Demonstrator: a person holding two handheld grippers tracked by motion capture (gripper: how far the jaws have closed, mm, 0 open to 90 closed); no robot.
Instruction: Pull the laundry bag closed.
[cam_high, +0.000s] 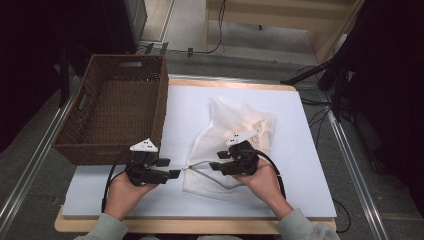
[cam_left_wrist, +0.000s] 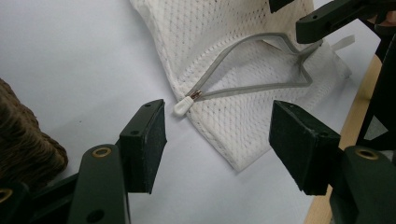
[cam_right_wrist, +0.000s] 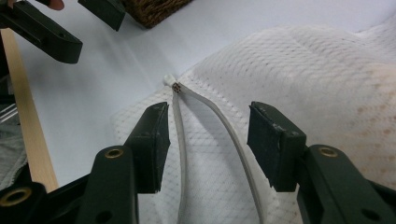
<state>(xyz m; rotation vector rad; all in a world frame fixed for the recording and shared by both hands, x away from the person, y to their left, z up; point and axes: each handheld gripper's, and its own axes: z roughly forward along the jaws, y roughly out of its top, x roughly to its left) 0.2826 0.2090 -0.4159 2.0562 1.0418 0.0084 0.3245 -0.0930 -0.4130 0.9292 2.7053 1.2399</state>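
On the white table (cam_high: 310, 165), a brown wicker basket (cam_high: 115, 107) sits at the far left corner and a white mesh laundry bag (cam_high: 235, 135) lies near the middle toward the near edge, something pale inside. It looks light, soft and floppy, so the mesh would bunch; the grey zipper (cam_left_wrist: 261, 84), partly open, and its small white pull (cam_left_wrist: 183, 106) seem the firmest holds. Left gripper (cam_left_wrist: 217, 135) stands open just short of the pull. Right gripper (cam_right_wrist: 208, 140) is open astride the zipper tapes, not pinching.
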